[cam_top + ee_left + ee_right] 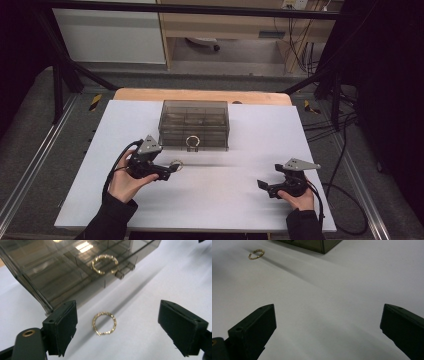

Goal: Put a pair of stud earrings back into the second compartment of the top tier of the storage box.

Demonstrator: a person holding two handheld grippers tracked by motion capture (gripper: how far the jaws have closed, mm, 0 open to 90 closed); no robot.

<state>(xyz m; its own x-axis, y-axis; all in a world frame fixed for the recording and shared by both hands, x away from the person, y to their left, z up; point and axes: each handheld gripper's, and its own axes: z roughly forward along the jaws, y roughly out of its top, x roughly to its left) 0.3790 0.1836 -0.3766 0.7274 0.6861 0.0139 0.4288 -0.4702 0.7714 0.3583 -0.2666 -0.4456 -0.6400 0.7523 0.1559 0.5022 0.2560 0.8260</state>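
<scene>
Your left gripper (172, 170): held low over the table, pointing right, jaws spread wide apart, nothing pressed between the 2 pads. Your right gripper (261, 185): held low, pointing left, jaws wide apart, nothing between them.

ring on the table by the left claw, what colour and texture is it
Gold, with a beaded, twisted-looking band; the ring shows best in the left gripper view.

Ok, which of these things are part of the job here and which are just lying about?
In the job:
- gold ring on the table, between the open left claw jaws
- smoky clear box

Lying about:
- cables on the floor
- right claw, idle and open
</scene>
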